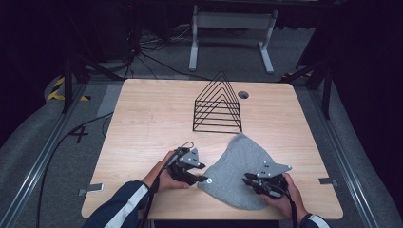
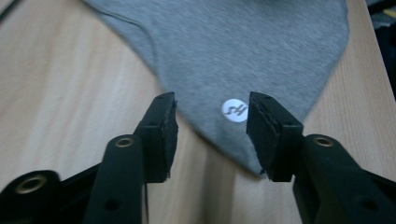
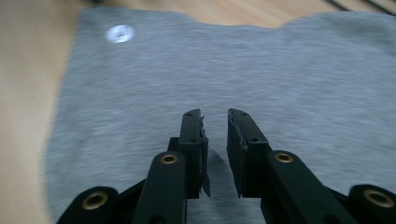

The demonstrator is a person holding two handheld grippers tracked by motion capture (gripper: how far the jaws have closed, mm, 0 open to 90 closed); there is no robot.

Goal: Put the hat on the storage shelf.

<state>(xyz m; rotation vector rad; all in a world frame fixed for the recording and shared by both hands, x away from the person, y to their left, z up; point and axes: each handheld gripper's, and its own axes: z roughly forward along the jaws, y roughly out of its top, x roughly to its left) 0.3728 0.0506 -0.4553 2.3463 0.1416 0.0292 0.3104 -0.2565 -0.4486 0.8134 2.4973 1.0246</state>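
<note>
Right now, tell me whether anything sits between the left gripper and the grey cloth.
Nothing visible does. The left gripper is open, its jaws straddling the corner of the grey cloth by the white sticker.

A pale wooden desk (image 1: pixel 142 123) stands on grey carpet (image 1: pixel 71 156) in a dark room, cables (image 1: pixel 152 52) trailing behind.

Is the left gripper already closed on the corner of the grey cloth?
No, the left gripper stands with its jaws wide apart, the corner of the grey cloth lying between them ungripped.
</note>
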